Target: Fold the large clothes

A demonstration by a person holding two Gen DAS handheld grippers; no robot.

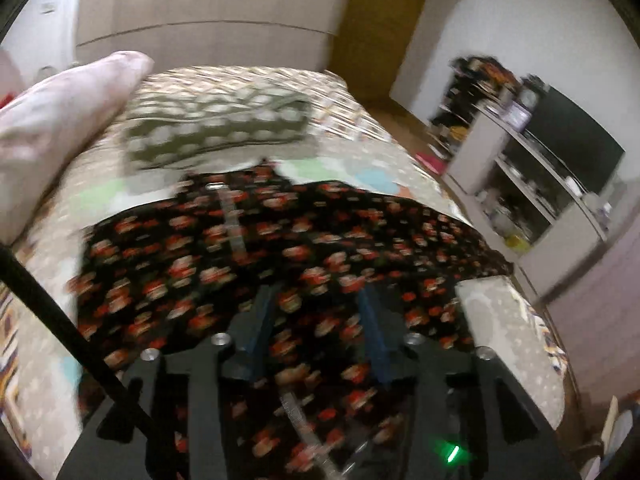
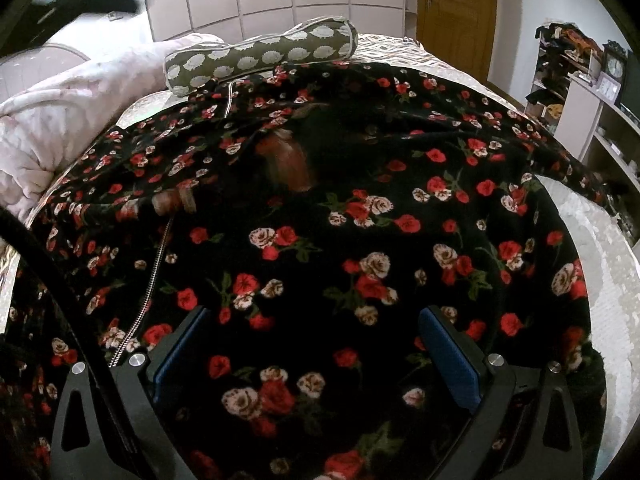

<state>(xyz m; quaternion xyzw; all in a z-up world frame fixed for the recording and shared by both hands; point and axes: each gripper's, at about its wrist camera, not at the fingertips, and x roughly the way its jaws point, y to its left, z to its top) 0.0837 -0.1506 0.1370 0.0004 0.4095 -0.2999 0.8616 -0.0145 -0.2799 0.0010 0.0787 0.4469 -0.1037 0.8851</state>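
Both tongs, left (image 1: 316,304) and right (image 2: 316,332), hover with jaws apart over the black rose-printed zippered garment (image 2: 360,240) spread on the bed (image 1: 500,320).

We're in a home bedroom here: a bed (image 1: 360,120) with a patterned cover fills the view, a pink quilted pillow (image 1: 52,120) lies at its left edge, a wooden door (image 2: 456,12) stands behind, and cluttered shelves (image 1: 532,184) with a dark television (image 1: 576,140) line the right wall.
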